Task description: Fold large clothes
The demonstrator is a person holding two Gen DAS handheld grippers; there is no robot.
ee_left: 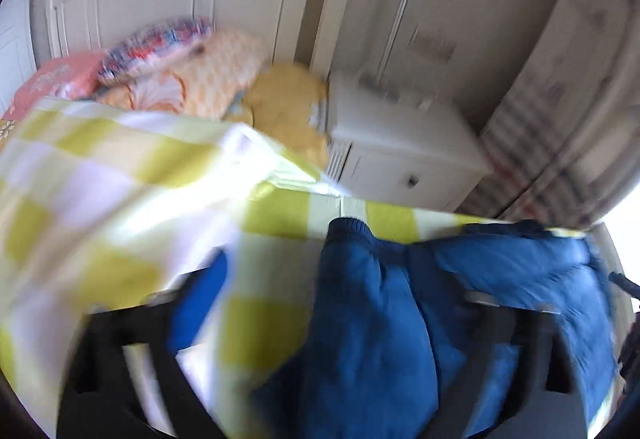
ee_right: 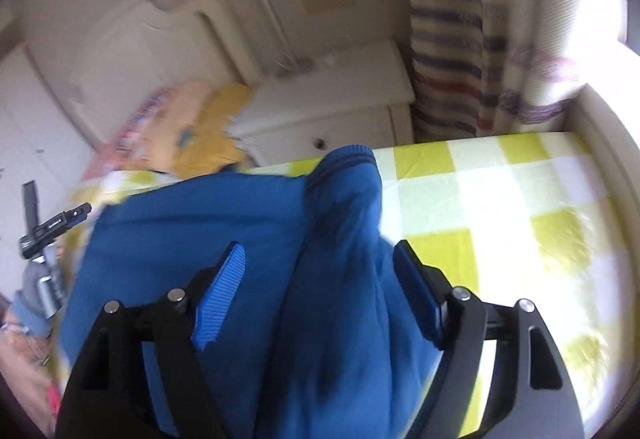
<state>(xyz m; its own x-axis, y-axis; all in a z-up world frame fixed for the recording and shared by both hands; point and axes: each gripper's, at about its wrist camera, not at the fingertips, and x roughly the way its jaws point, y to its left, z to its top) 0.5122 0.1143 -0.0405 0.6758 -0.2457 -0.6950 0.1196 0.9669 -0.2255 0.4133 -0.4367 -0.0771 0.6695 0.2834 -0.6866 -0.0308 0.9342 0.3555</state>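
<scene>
Tongs both wide, gripping nothing: right tongs (ee_right: pixel 320 275) straddle blue garment (ee_right: pixel 240 223), left tongs (ee_left: pixel 340 303) above it. Flatten garment on checked bed (ee_right: pixel 500 191) before next fold.

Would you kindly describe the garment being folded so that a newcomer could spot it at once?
Start at the bed with the yellow-and-white checked sheet. On it, nearer than the pillows piled at the headboard, lies a blue garment. It is the only plain blue cloth there, with a ribbed cuff pointing towards the white nightstand.
</scene>
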